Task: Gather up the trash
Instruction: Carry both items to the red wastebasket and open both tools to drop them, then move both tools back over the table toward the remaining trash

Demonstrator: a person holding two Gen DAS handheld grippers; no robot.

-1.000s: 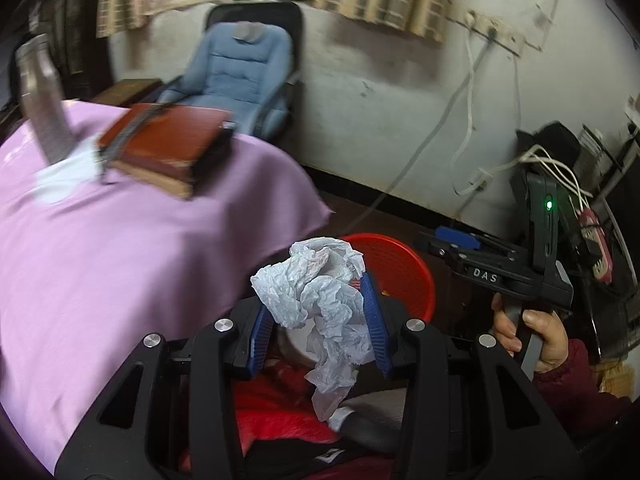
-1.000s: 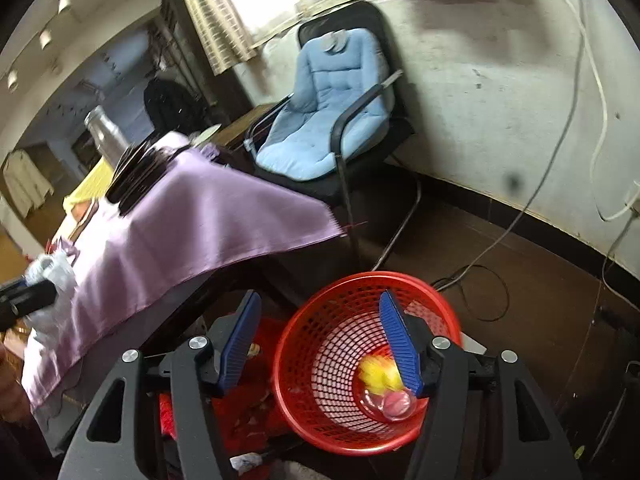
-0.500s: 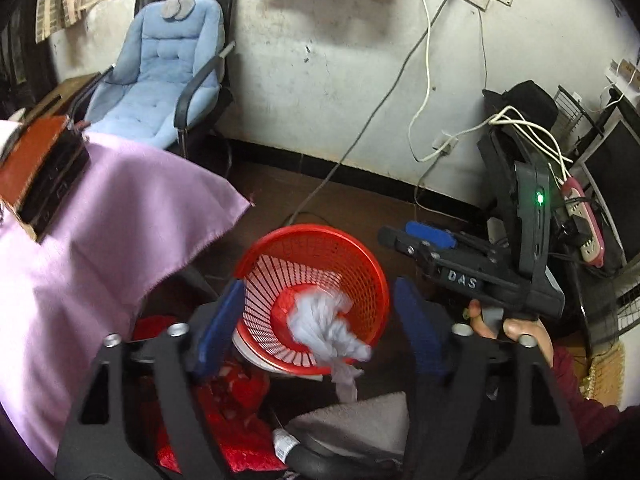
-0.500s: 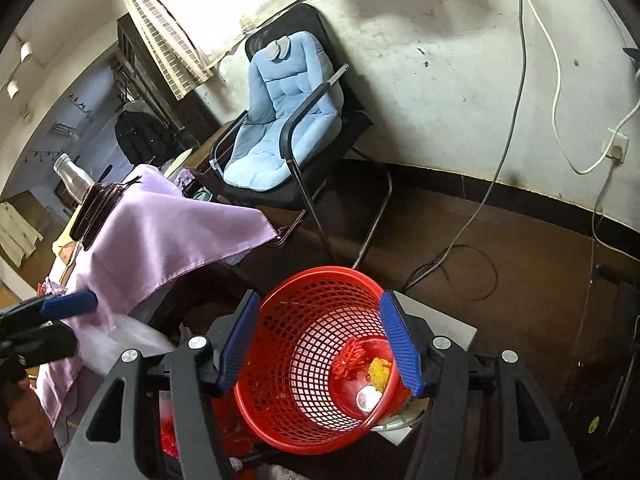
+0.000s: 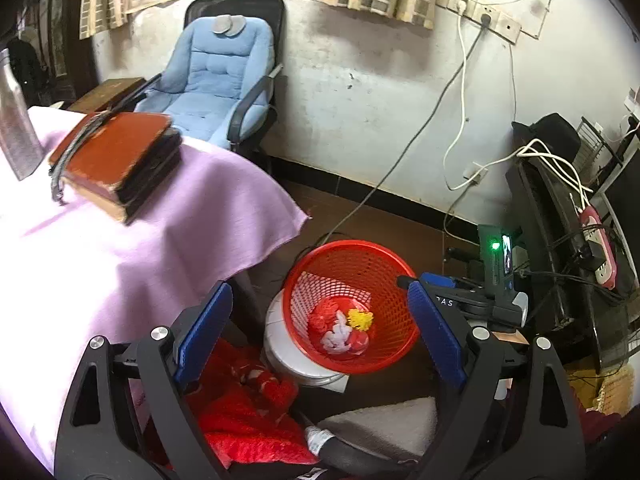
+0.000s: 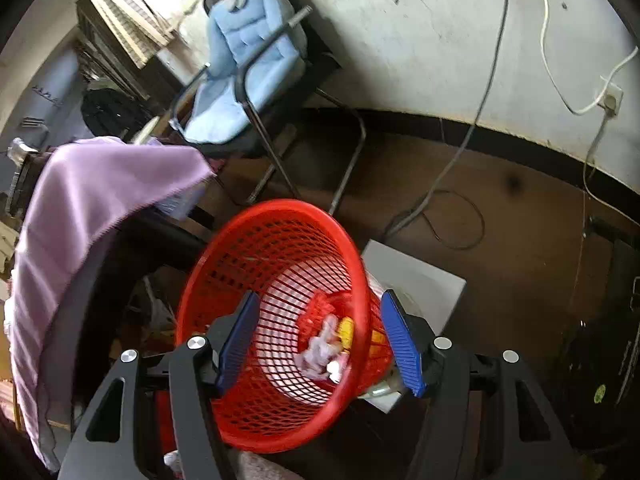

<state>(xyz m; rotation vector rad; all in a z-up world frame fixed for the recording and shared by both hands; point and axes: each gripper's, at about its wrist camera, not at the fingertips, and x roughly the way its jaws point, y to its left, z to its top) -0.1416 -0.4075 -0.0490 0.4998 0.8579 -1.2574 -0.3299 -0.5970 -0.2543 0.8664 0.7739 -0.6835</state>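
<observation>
While the lilac cloth [image 5: 120, 264] drapes smoothly over the table at left, the left gripper [image 5: 316, 340] has just been opening; its ribbed blue pads stand wide, nothing between them. Crumpled white paper [image 5: 338, 334] lies at the bottom of the red lattice basket [image 5: 352, 252]. Further right, the right gripper [image 6: 320, 344] straddles the basket's rim, jaws spread.

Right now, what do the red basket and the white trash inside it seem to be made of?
Red basket: likely moulded plastic, slightly glossy, with an open lattice wall and a smooth rim. White trash: probably tissue or thin paper, matte and crumpled into soft folds; the view is too small to be sure.
</observation>
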